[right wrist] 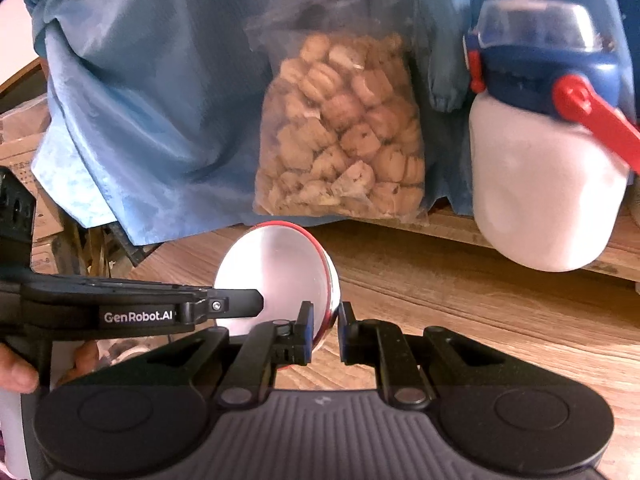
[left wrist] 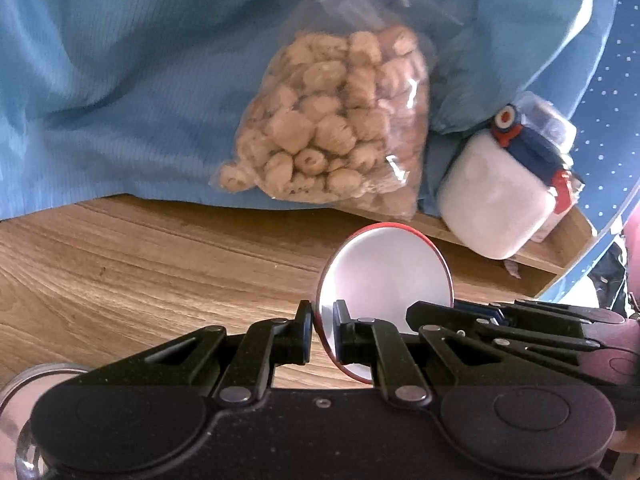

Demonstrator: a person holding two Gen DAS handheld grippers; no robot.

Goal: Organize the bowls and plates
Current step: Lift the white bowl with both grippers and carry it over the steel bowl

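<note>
Left gripper [left wrist: 323, 328]: pinched on the near-left rim of the small red-rimmed plate [left wrist: 386, 276].
Right gripper [right wrist: 325, 330]: jaws narrow, clamped on the same plate's opposite rim.
Plate: tilted on edge, lifted just above the wooden table [left wrist: 120, 280], between both grippers.
Far side: snack bag [left wrist: 340, 128], white jar [left wrist: 496, 200], blue cloth [left wrist: 120, 80].
Tip: move both hands together, keep the grips steady, steer clear of the bag and jar.
</note>
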